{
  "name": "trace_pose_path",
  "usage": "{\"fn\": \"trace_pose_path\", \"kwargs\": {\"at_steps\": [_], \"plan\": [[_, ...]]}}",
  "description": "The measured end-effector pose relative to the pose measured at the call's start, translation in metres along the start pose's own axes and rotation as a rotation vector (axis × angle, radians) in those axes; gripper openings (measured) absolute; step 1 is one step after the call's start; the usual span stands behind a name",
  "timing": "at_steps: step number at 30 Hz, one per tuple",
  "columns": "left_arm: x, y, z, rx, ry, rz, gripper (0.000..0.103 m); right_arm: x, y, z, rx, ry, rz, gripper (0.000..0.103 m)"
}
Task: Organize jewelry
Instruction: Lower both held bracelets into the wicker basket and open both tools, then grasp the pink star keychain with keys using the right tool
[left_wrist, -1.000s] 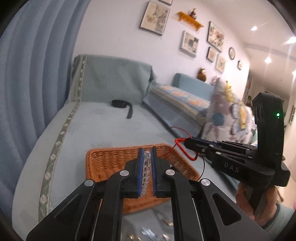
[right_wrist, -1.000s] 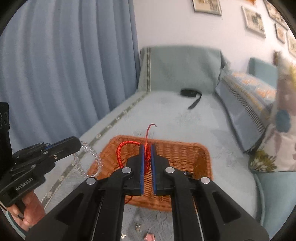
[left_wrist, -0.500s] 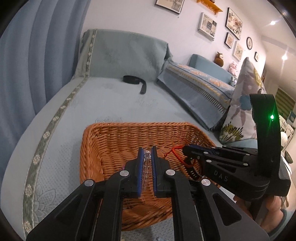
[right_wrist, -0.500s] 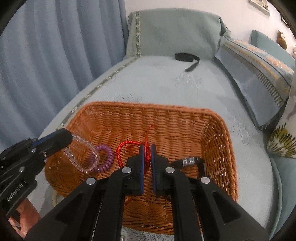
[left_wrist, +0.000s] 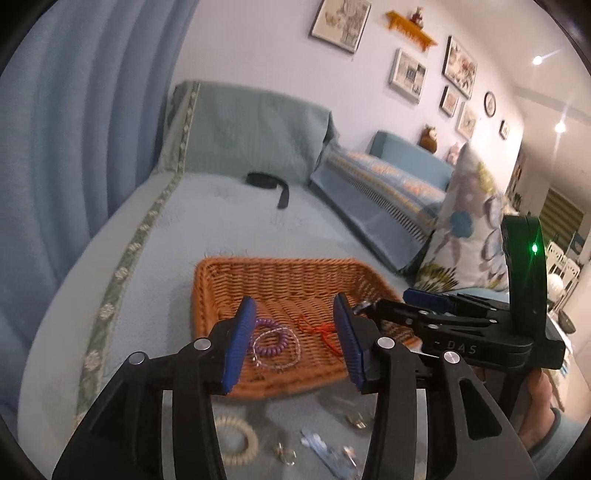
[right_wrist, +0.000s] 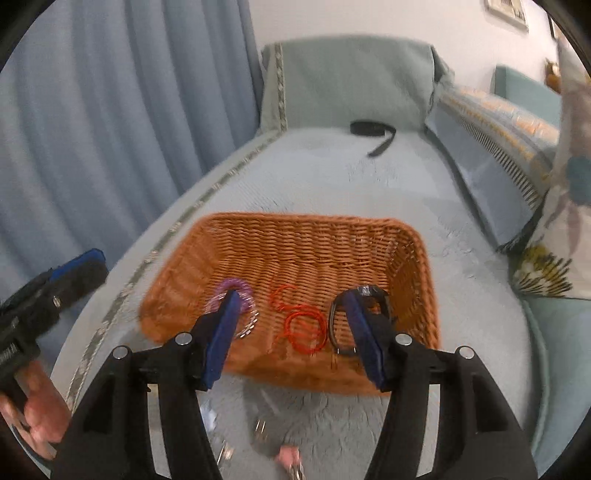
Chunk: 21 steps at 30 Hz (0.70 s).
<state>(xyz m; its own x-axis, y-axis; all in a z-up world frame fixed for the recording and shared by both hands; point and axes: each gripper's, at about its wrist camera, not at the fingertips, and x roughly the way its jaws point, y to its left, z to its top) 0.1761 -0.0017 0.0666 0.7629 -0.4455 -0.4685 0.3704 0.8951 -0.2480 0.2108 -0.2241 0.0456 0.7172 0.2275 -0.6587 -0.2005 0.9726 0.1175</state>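
Low in the centre of each wrist view, the fingers stand spread wide with nothing between them: the left gripper (left_wrist: 295, 339) and the right gripper (right_wrist: 291, 332) both hover at the near rim of the wicker basket (right_wrist: 295, 229), empty. Framed between the right gripper's blue pads, on the basket floor, lies the red cord bracelet (right_wrist: 304, 326) in loose loops; to its left a purple coil bracelet (left_wrist: 271, 339) lies partly under a clear bead bracelet (left_wrist: 280, 350), and at the right a black band (right_wrist: 336, 325) lies against the wall. All of these look light and limp, likely to sag from a pinch; the beads seem slippery, so a grip across the strand should hold better than one on a single bead. At the bottom of the left view, on the sofa cover (left_wrist: 221, 229) in front of the basket, a cream coil bracelet (left_wrist: 236, 441) and several small metal pieces (left_wrist: 325, 450) wait outside it. The coil looks springy; pinching one side of its ring seems easiest.
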Motion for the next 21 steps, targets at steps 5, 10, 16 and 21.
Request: {"fn": "trace_pose_path", "kwargs": {"at_steps": [5, 10, 16, 21], "plan": [[-0.062, -0.007, -0.014, -0.004, -0.037, 0.010, 0.044, -0.058, 0.012, -0.026, -0.014, -0.047, 0.024, 0.056], [-0.094, -0.014, -0.045, -0.006, -0.010, 0.047, 0.044, -0.085, 0.022, -0.060, -0.030, -0.068, -0.001, 0.056], [-0.091, -0.009, -0.108, -0.057, 0.119, 0.089, 0.044, -0.075, 0.009, -0.102, 0.046, -0.012, 0.032, 0.056], [-0.062, 0.008, -0.150, -0.108, 0.239, 0.076, 0.044, -0.039, -0.009, -0.133, 0.116, 0.067, 0.026, 0.056]]}}
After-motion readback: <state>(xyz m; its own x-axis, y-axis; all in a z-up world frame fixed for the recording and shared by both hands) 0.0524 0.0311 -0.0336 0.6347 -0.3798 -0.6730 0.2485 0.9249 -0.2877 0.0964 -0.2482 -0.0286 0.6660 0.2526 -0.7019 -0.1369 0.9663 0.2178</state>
